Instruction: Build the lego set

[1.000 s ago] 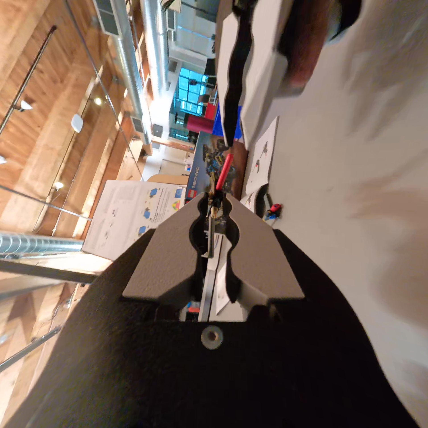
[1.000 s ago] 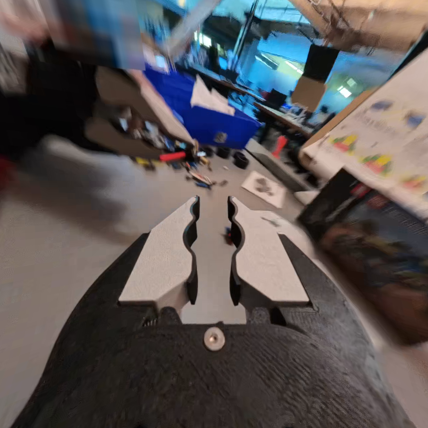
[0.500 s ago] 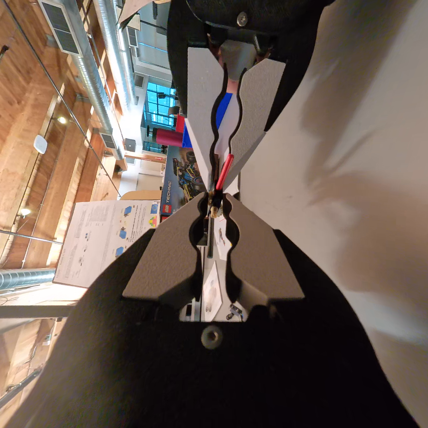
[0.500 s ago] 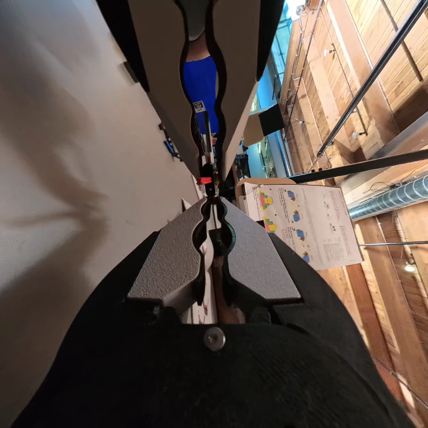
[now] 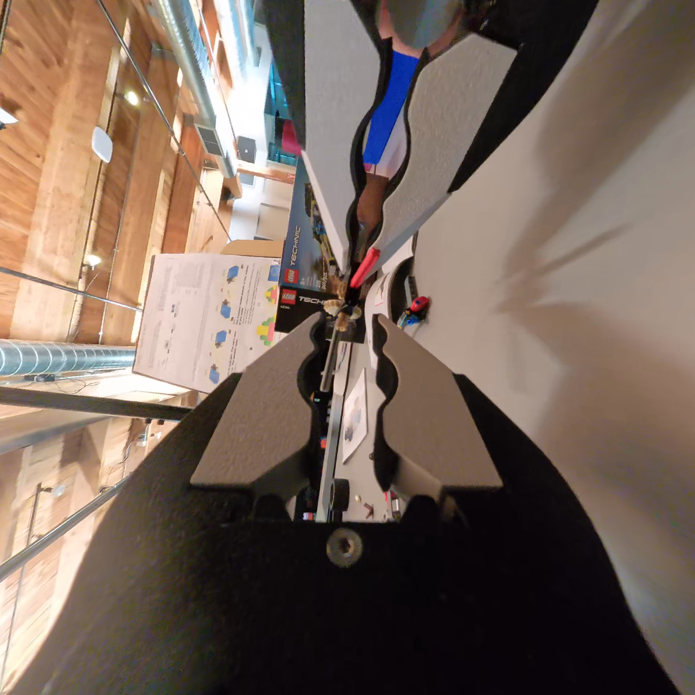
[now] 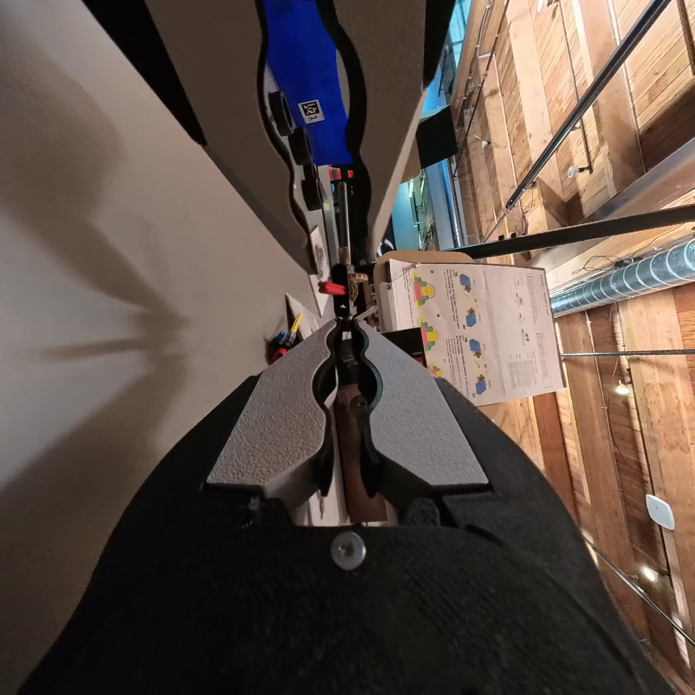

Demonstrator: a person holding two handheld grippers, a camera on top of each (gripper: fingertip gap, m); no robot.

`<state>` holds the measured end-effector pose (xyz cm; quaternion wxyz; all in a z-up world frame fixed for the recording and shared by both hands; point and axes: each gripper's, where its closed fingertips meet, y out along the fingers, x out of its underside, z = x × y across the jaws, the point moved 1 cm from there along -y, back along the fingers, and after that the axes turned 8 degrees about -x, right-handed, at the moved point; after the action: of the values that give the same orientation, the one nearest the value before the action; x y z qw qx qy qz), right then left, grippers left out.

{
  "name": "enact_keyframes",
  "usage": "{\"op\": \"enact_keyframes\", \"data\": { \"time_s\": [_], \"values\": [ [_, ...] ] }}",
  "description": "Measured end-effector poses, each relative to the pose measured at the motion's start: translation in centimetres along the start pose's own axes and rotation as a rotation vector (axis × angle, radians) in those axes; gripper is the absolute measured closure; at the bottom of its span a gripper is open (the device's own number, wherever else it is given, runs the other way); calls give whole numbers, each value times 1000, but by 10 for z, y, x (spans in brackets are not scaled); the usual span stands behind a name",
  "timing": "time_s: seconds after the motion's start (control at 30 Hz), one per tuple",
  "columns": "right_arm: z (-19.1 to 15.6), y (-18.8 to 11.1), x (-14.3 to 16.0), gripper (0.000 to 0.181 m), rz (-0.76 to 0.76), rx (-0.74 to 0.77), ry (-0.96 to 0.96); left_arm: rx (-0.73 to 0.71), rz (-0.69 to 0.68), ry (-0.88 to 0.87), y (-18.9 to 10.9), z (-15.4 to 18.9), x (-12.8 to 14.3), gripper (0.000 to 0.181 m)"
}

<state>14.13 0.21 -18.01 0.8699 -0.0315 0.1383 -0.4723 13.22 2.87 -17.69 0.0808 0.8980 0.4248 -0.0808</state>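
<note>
A small lego assembly hangs in the air between my two grippers: a grey axle [image 5: 331,357], tan gears [image 5: 340,301], a black piece [image 6: 340,291] and a red axle [image 5: 363,269]. My left gripper [image 5: 348,319] is open, and the grey axle lies loose in the gap between its fingers. My right gripper [image 6: 345,324] is shut on the black end of the assembly. Each gripper faces the other, tip to tip: the right gripper [image 5: 361,259] fills the top of the left wrist view, and the left gripper [image 6: 344,263] fills the top of the right wrist view. The red axle [image 6: 331,287] sticks out sideways.
The white table [image 5: 526,263] runs along one side of both views. On it are loose lego pieces [image 5: 413,310], paper sheets [image 5: 355,413], black tyres [image 6: 297,146] and a blue bin [image 6: 301,75]. The lego box [image 5: 301,263] and an instruction poster [image 6: 470,331] stand behind. The grippers are tip to tip, or close to it.
My left gripper's jaws have spread apart and let go of the grey axle. My right gripper stays shut on the assembly's other end, where it closed within the last second.
</note>
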Motion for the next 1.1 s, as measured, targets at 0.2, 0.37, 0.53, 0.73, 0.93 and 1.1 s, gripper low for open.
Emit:
{"op": "enact_keyframes", "data": {
  "time_s": [0.2,0.37,0.53,0.73,0.93,1.1],
  "values": [
    [-5,4,-8,180,-7,-21,-36,-31,9,58,-1,0,-3,162],
    [-8,6,-7,180,-12,-37,-27,-1,-7,105,1,7,1,172],
    [-15,9,-5,179,5,-64,-19,32,1,98,2,14,6,172],
    [-12,10,3,171,48,-98,189,4,-130,115,1,8,37,173],
    [-17,21,-1,158,95,-288,646,-63,-271,71,0,-15,73,172],
    [-33,33,-13,152,46,-495,921,-125,-437,80,-10,-38,121,172]
  ]
}}
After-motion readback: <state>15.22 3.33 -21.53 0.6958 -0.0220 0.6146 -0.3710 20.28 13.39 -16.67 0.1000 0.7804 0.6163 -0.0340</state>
